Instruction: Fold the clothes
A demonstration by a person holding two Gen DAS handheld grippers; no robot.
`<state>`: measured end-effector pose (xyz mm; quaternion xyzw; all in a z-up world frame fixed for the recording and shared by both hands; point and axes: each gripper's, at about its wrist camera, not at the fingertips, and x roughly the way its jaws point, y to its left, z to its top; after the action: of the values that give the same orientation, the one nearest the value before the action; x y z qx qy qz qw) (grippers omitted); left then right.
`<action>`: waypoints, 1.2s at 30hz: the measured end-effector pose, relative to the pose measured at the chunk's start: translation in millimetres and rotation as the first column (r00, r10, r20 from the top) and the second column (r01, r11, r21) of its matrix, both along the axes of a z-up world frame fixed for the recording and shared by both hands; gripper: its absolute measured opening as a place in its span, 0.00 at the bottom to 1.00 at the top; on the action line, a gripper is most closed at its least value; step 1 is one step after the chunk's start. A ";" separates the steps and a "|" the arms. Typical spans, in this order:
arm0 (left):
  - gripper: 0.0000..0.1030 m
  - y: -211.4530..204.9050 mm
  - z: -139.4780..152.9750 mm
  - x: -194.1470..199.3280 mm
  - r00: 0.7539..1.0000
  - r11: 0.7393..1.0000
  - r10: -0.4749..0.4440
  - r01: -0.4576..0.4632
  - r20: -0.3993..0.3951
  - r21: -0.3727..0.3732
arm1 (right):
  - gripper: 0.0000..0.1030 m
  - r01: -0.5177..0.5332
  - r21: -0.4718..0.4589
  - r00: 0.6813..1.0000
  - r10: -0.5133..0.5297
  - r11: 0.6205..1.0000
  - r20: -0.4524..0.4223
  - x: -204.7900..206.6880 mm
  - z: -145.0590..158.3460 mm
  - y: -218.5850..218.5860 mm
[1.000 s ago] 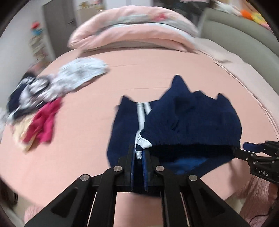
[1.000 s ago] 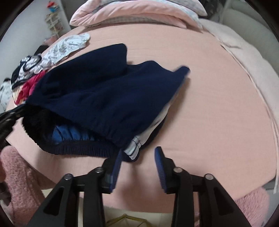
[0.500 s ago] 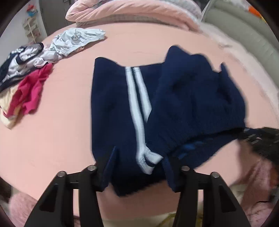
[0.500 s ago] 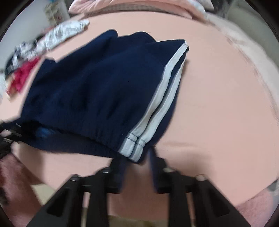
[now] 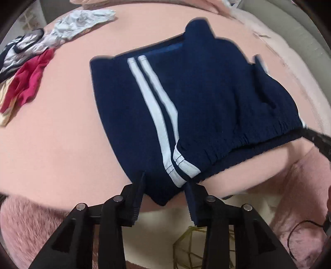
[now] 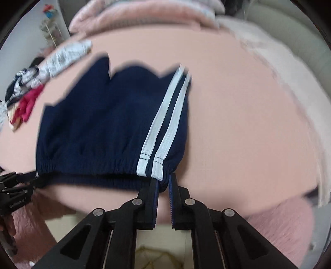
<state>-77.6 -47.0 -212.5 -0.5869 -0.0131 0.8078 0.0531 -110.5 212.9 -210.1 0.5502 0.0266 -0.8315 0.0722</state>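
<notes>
Clearly, the navy shorts [image 5: 206, 99] lay spread on the pink bed [image 5: 62, 128], with the waistband along the near edge and two white stripes [image 5: 153, 107] running away from the grippers. The left gripper [image 5: 165, 190] pointed steeply down at the near left corner of the shorts. Its jaws were opening, and the corner of the cloth lay between them, but the pads did not seem to press on it. Just ahead of this gripper the stripes ended at the waistband.

The right gripper [image 6: 163, 187] stood at the near right corner. Its jaws were together and clamped on the waistband there, right below the ends of the stripes [image 6: 163, 122] on that side. The picture from this side was blurred by motion, so I could not tell how much cloth was caught between the pads. In the left view the tip of the right gripper [image 5: 318, 138] appeared at the far right, touching the waistband end.

Far ahead and to the left of the left gripper lay a pile of other clothes: a red piece [image 5: 29, 80], a pale printed piece [image 5: 82, 22] and a dark-and-white one [image 5: 18, 49]. Pillows [image 6: 144, 14] were at the far end of the bed. A pink fuzzy rug [image 5: 26, 223] lay below the bed edge.
</notes>
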 end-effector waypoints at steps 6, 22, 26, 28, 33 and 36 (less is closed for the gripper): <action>0.08 -2.5 -0.8 7.8 0.993 0.997 0.014 -0.023 -0.116 -0.076 | 0.11 -0.025 0.016 1.000 0.024 1.000 0.017 10.7 -20.6 -1.6; 0.07 40.3 59.2 30.7 0.964 0.991 -0.125 0.111 -0.233 -0.074 | 0.06 -0.610 0.348 0.785 0.602 0.712 0.147 -26.4 128.8 -26.4; 0.07 54.3 59.2 43.9 0.973 0.996 -0.085 0.077 -0.213 -0.045 | 0.06 -0.583 0.359 0.809 0.560 0.729 0.177 -32.4 103.7 -20.2; 0.07 48.9 54.1 41.4 0.978 0.998 -0.061 0.058 -0.201 -0.021 | 0.06 -0.498 0.182 0.867 0.485 0.848 0.113 -34.8 71.8 -21.3; 0.07 40.0 51.0 39.9 0.983 0.999 -0.046 0.046 -0.176 -0.005 | 0.09 -0.274 0.032 0.954 0.268 0.961 0.131 -15.1 -1.5 -15.1; 0.07 41.7 50.2 40.0 0.984 0.999 -0.054 0.053 -0.167 -0.011 | 0.13 -0.309 0.106 0.932 0.279 0.945 0.232 4.3 -10.9 1.5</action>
<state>-37.6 -5.4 -162.3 -0.5172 0.0098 0.8526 0.0739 -106.2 214.4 -221.0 0.6300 0.1594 -0.7431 0.1595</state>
